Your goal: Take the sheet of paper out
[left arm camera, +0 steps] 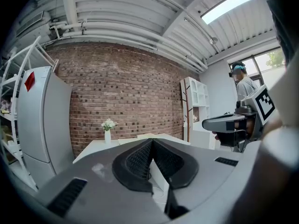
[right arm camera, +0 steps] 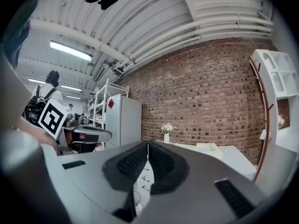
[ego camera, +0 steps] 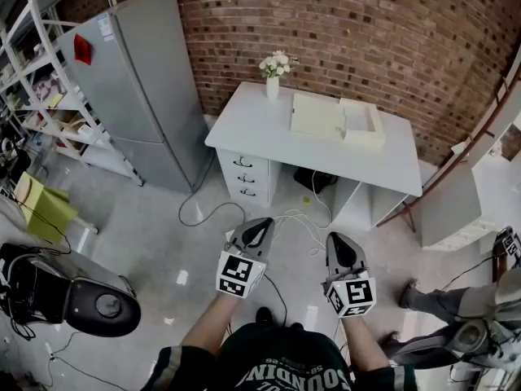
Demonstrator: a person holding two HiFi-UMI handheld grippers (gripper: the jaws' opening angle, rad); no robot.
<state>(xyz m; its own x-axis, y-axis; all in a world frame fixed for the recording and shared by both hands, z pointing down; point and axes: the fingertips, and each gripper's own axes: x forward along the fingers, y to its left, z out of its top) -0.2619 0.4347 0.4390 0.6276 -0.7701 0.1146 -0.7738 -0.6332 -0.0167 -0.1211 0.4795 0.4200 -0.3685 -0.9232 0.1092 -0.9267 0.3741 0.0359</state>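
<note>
A white desk point(ego camera: 244, 120) stands against the brick wall. On its top lies an open cream box point(ego camera: 365, 123) with its flat lid or sheet point(ego camera: 317, 116) beside it; I cannot tell whether paper is inside. My left gripper point(ego camera: 262, 226) and right gripper point(ego camera: 343, 243) hover over the floor well short of the desk. Both are shut with nothing between the jaws. In the left gripper view the tips point(left arm camera: 151, 141) meet; the right gripper view shows its tips point(right arm camera: 147, 143) closed too, with the box point(right arm camera: 209, 148) far off.
A vase of white flowers point(ego camera: 273, 75) stands at the desk's back left. A grey fridge point(ego camera: 138, 88) and metal shelves point(ego camera: 41, 96) are at the left. Cables point(ego camera: 212, 210) lie on the floor before the desk. A black machine point(ego camera: 73, 296) sits lower left. Another person's legs point(ego camera: 456, 316) are at right.
</note>
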